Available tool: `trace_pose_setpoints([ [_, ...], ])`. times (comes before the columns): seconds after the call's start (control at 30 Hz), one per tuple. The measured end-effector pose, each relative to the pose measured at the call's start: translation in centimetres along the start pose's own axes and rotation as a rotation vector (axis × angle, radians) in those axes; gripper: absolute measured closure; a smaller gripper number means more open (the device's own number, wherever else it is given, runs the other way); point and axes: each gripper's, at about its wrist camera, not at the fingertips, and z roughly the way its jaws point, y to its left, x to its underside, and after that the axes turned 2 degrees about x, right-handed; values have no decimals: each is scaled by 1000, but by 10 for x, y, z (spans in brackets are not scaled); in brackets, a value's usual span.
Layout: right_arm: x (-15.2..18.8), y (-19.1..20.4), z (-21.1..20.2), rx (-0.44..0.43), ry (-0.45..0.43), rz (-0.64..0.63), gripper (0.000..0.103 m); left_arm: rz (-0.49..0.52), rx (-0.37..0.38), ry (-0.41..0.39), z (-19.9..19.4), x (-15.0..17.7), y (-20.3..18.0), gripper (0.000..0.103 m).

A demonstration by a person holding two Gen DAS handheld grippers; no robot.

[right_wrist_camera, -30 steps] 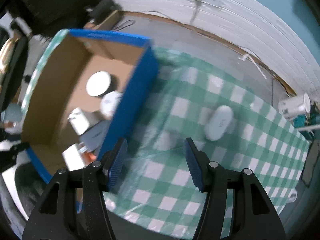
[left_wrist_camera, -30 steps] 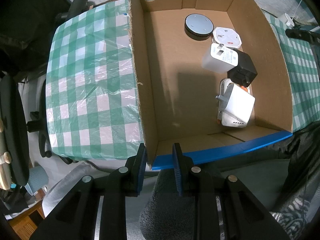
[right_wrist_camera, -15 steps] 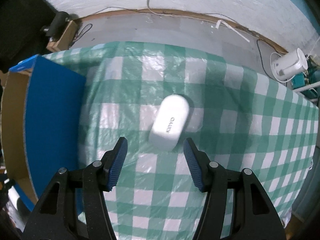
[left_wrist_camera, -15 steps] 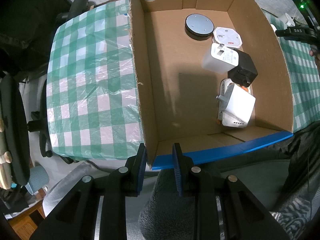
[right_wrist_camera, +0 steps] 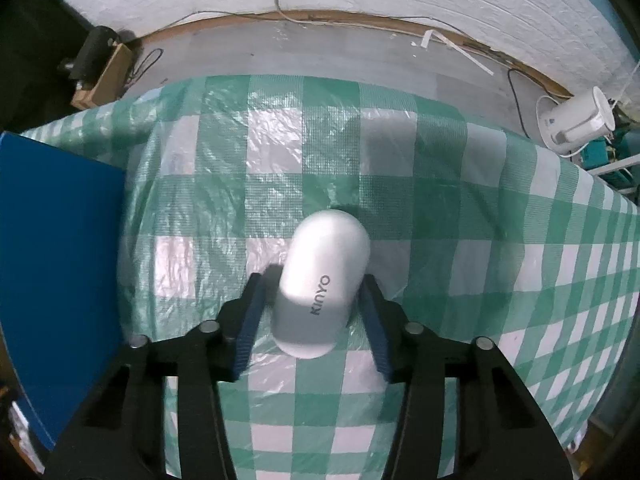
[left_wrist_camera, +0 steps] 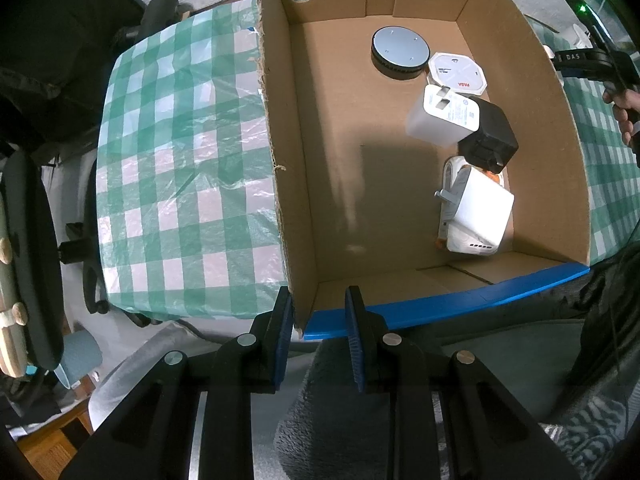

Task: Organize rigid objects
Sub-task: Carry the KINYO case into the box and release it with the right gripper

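The left tool (left_wrist_camera: 316,332) hangs over the near corner of the cardboard box (left_wrist_camera: 288,200), its blue pads standing a little apart on either side of that corner and pressing on nothing. The box sits on the table (left_wrist_camera: 176,160), which wears a green-and-white checked cloth, and its near rim carries blue tape. Inside, along the box's right wall, lie the things already gathered: nearest, a white adapter (left_wrist_camera: 478,216) tipped on edge, then a black cube charger (left_wrist_camera: 488,138), a white plug block (left_wrist_camera: 442,118), a white octagonal device (left_wrist_camera: 458,74) and, farthest, a round dark puck (left_wrist_camera: 400,52). The left half of the box floor is bare cardboard.

On the cloth to the right of the box, the right tool (right_wrist_camera: 312,316) has a white pill-shaped case (right_wrist_camera: 320,288), marked "kinyo", lying between its blue pads. The jaws have just been closing; the right pad meets the case's side, while a thin gap seems to remain at the left pad, so a firm clamp cannot be told. The case lies flat, well apart from the box's blue wall (right_wrist_camera: 56,260), with the table's far edge beyond it.
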Motion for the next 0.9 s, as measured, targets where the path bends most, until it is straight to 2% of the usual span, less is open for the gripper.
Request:
trace_pose_setpoints([
  [0.2, 2, 3, -1, -4, 4, -34, 66, 3, 1, -1, 0, 3, -1, 79],
  [0.57, 31, 28, -18, 0, 16, -162, 66, 2, 2, -4, 1, 5, 0, 79],
  [0.9, 62, 53, -68, -51, 7, -243, 66, 2, 7, -10, 5, 8, 2, 79],
])
